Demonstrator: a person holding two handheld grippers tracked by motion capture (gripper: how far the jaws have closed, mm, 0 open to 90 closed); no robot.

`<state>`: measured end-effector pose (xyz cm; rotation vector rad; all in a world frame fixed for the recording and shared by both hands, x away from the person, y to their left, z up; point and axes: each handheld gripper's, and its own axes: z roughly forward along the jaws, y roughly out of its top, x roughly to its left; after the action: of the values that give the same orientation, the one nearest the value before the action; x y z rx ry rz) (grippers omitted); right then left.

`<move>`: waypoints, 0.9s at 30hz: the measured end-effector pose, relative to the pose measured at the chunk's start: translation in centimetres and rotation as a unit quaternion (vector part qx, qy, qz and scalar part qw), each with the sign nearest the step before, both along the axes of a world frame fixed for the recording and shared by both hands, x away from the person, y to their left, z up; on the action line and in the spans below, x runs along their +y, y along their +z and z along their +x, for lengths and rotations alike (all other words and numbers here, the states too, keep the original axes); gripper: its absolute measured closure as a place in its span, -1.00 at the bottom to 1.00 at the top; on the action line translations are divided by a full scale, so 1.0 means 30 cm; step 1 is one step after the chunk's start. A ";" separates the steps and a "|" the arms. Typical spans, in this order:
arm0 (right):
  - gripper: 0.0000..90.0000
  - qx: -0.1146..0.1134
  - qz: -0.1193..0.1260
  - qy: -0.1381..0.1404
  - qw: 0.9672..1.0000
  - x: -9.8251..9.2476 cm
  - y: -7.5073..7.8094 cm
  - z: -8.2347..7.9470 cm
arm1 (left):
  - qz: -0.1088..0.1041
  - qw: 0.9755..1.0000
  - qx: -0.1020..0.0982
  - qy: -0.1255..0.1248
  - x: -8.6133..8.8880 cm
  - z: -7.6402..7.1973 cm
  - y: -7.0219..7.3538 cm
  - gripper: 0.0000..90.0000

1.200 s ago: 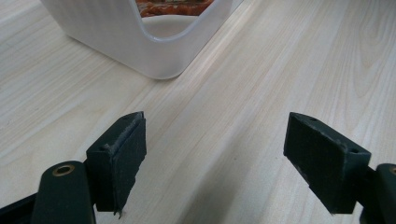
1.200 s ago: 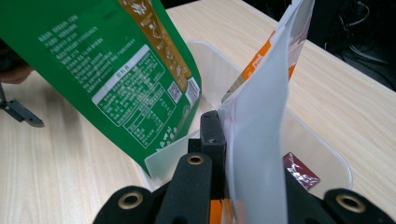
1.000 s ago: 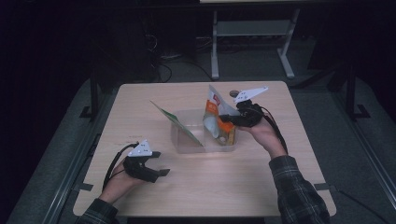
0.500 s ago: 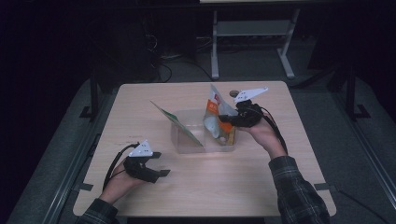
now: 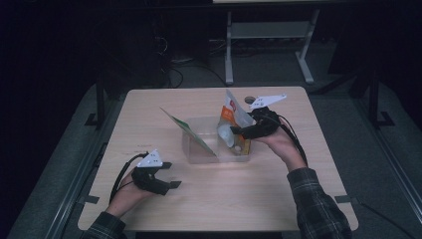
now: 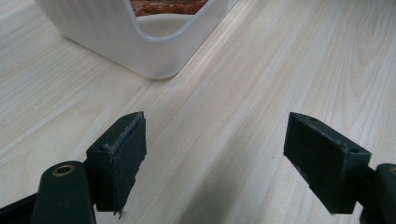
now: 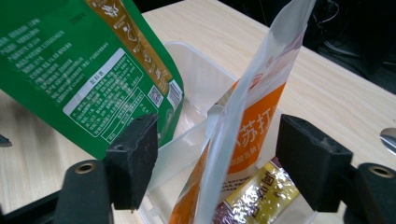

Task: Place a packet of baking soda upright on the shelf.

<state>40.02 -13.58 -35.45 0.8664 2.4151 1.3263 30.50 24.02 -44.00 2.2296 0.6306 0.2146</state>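
Right tongs (image 7: 217,161) have just been opening. Their jaws stand apart on either side of the orange-and-white pouch (image 7: 247,116), pads not pressing it, so the pouch is released. It stands upright in the clear plastic bin (image 5: 219,147) at mid-desk, at the bin's right end, its top well above the rim. A gold sachet (image 7: 259,193) lies at its foot inside the bin. A green packet (image 7: 88,70) leans at the bin's left end, tilted up and out over the rim.

Left tongs (image 6: 215,158) are wide open with nothing between them, low over the desk (image 5: 259,199) near its front left; a corner of the bin shows ahead of them.

We judge the pouch is just placed and the right hand (image 5: 278,142) needs to back out. Risks from here:
- The pouch stands tall and thin with little visible support; a jaw brushing it on the way out could tip it over the rim.
- Pulling out sideways instead of straight back could drag the pouch or nudge the light bin across the desk.
- The green packet leans far out and any knock to the bin might slide it onto the desk.
- We can't tell how firmly the pouch base sits.
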 end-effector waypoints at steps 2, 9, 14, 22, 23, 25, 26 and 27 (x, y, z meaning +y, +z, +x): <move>-0.44 -0.008 0.001 -0.002 1.000 -0.007 0.007 -0.008 | 0.000 1.000 0.000 0.000 0.000 0.000 0.000 -0.54; -0.44 -0.022 -0.001 0.002 1.000 -0.031 0.022 -0.034 | 0.000 1.000 0.001 0.000 0.000 0.000 0.000 -0.54; -0.44 -0.035 0.010 0.002 0.999 -0.061 0.039 -0.068 | -0.001 1.000 0.001 0.001 0.000 0.001 -0.001 -0.54; -0.44 -0.049 0.019 -0.009 0.999 -0.114 0.035 -0.136 | -0.003 1.000 0.002 0.000 -0.001 -0.001 -0.002 -0.54; -0.44 -0.051 0.024 -0.014 0.998 -0.133 0.024 -0.163 | -0.006 1.000 0.002 0.001 -0.003 -0.003 -0.003 -0.54; -0.44 -0.046 0.023 -0.013 0.999 -0.146 0.013 -0.179 | -0.006 1.000 0.001 -0.001 -0.004 -0.006 -0.001 -0.54; -0.44 -0.047 0.020 -0.014 0.999 -0.153 0.007 -0.187 | -0.007 1.000 0.000 -0.001 -0.004 -0.007 0.000 -0.54; -0.44 -0.047 0.020 -0.014 0.999 -0.153 0.007 -0.187 | -0.007 1.000 0.000 -0.001 -0.004 -0.007 0.000 -0.54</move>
<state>34.42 -18.17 -35.24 0.8263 2.3046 1.3776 30.29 23.91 -44.01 2.2167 0.6274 0.2073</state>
